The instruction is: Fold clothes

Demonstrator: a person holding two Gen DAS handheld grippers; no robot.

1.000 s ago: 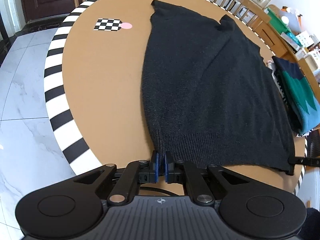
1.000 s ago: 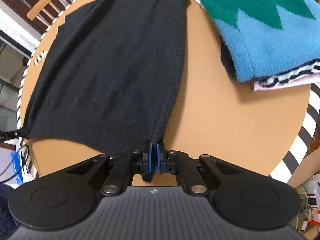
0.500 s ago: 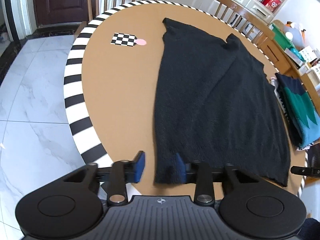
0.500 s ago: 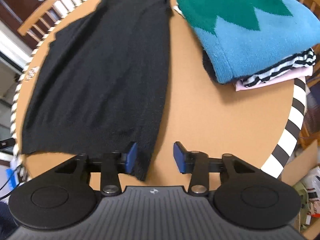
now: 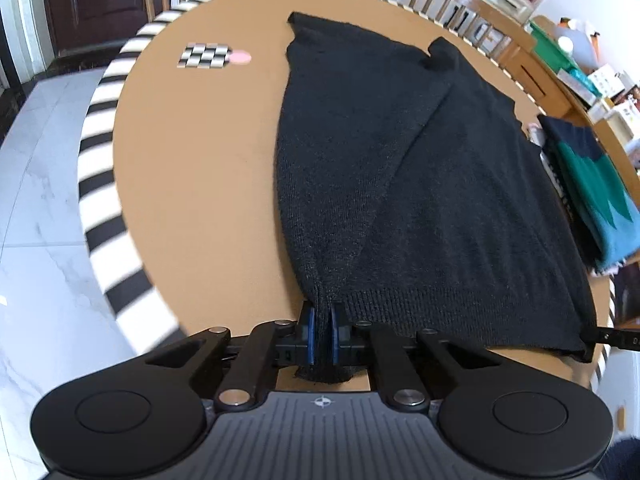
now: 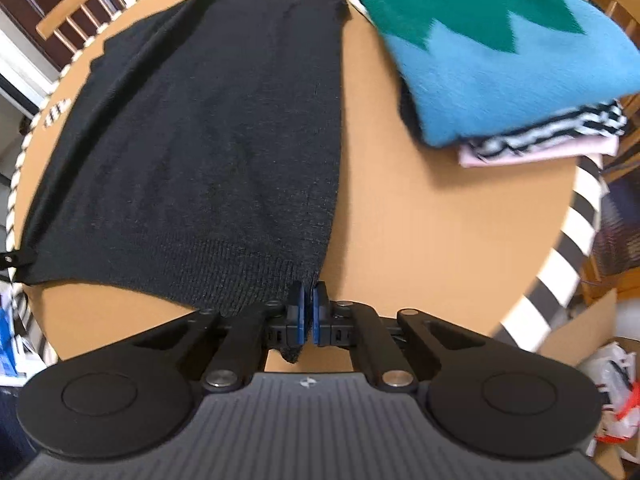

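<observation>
A black knit sweater (image 5: 420,184) lies flat on the round brown table (image 5: 192,168), its ribbed hem toward me. My left gripper (image 5: 321,320) is shut on the hem's near left corner, with fabric bunched between the blue pads. In the right wrist view the same sweater (image 6: 208,140) spreads to the left. My right gripper (image 6: 307,300) is shut on the hem's near right corner. The right gripper's tip also shows in the left wrist view (image 5: 612,338) at the hem's far corner.
A stack of folded clothes topped by a blue and green sweater (image 6: 500,48) sits on the table's right side. A checkerboard tag (image 5: 206,56) lies at the far left. The table has a black and white striped rim (image 5: 100,200). Wooden chairs (image 5: 472,12) stand behind.
Both grippers were shut a second ago, opened half a second ago, and are now shut again on the sweater's hem corners, a little further in.
</observation>
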